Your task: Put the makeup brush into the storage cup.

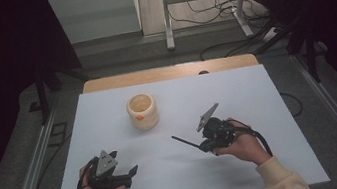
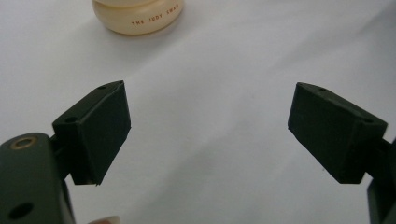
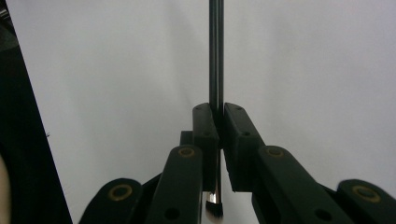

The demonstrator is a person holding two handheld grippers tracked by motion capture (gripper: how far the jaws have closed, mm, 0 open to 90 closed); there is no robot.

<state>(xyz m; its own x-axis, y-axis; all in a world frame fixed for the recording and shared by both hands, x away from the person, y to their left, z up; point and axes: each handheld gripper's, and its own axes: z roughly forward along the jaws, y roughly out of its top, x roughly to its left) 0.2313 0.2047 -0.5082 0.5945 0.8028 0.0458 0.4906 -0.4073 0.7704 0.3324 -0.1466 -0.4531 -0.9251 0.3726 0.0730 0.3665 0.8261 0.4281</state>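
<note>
A cream, round cup stands upright on the white table top, left of the middle toward the back. My right gripper is shut on a thin black brush, whose handle sticks out leftward over the table. In the right gripper view the jaws pinch the handle, and a silver ferrule with dark bristles shows behind the pads. My left gripper rests at the front left, open, with nothing between its jaws. In the left gripper view the cup lies ahead.
A strip of wooden table top shows behind the white sheet. Metal rails run along both sides on the floor. A metal stand and cables lie beyond the table. Bare white surface stretches between the two grippers.
</note>
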